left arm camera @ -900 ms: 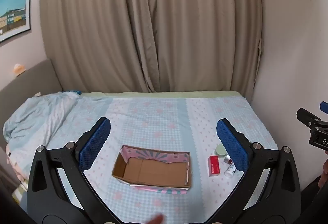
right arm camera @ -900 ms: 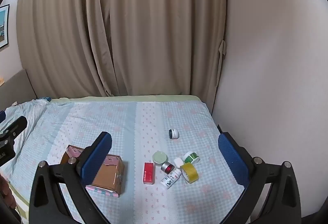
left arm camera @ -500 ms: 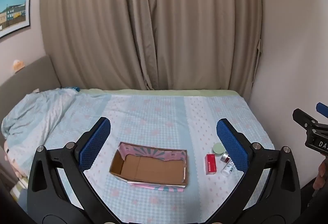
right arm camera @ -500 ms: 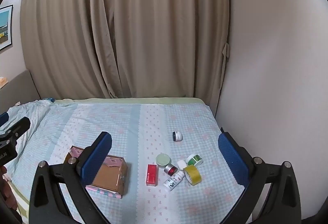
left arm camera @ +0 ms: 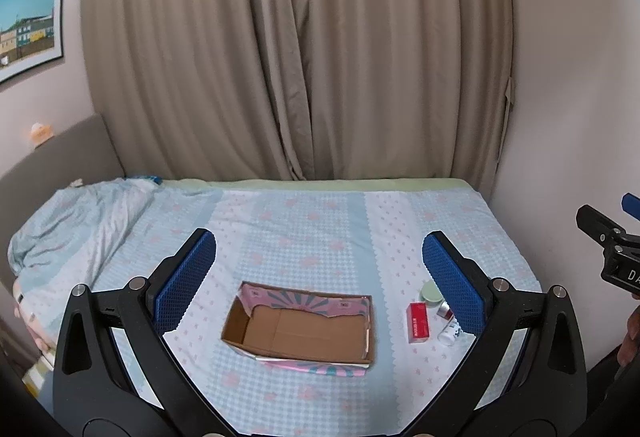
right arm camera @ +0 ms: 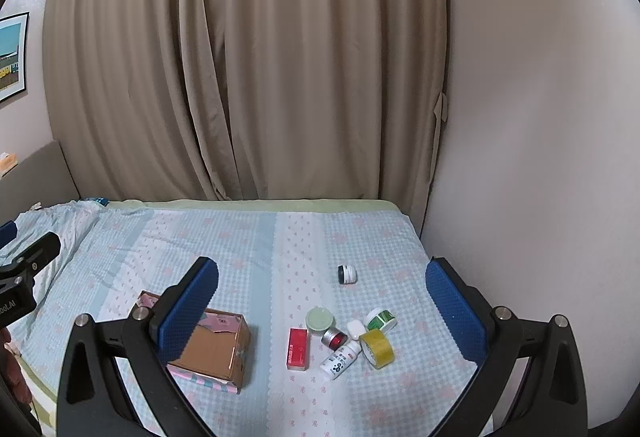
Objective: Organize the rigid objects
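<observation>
Likely a home bedroom: a bed [left arm camera: 304, 237] with patterned sheet, drawn curtains [left arm camera: 296, 49], framed picture [left arm camera: 28, 25].

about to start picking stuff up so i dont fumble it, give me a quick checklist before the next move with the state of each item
1. Cardboard box open side up and nothing in it: ok.
2. Left tongs open, holding nothing: ok.
3. Right tongs open, holding nothing: ok.
4. Red box lying flat with free space along its sides: ok.
5. White bottle free of its neighbours: not ok, it lies against the yellow tape roll and the red-lidded jar.
6. Dark-lidded jar stable: cannot tell, it lies apart from the cluster and may roll.
</observation>
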Motion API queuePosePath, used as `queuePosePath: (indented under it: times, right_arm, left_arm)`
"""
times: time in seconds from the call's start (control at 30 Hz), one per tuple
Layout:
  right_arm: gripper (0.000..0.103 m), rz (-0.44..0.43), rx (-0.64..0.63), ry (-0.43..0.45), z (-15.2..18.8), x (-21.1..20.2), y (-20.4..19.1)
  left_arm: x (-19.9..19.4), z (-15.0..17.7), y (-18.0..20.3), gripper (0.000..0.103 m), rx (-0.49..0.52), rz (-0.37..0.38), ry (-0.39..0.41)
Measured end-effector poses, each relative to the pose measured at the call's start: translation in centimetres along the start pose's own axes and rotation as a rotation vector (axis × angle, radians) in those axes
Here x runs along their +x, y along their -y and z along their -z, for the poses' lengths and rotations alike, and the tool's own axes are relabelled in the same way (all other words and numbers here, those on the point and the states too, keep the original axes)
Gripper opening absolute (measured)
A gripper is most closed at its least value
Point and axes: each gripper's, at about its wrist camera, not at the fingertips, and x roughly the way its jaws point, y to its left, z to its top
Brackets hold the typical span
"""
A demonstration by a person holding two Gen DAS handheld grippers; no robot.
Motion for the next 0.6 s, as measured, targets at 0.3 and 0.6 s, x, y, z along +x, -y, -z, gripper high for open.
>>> queuePosePath:
  times: [0.3,0.6]
  right_arm:
    - [0.103,-0.011,0.005,0.001,-0.1,1.3,0.4]
    - [0.103,0.011,-0.015,0.005,0.5,1.2,-0.1]
  left_arm:
    - [0.2,-0.1,-0.8,0.102,-0.023,0.028,-0.016]
    - [0.5,0.2,-1.3,0.102,-0.037,0.048,-0.023]
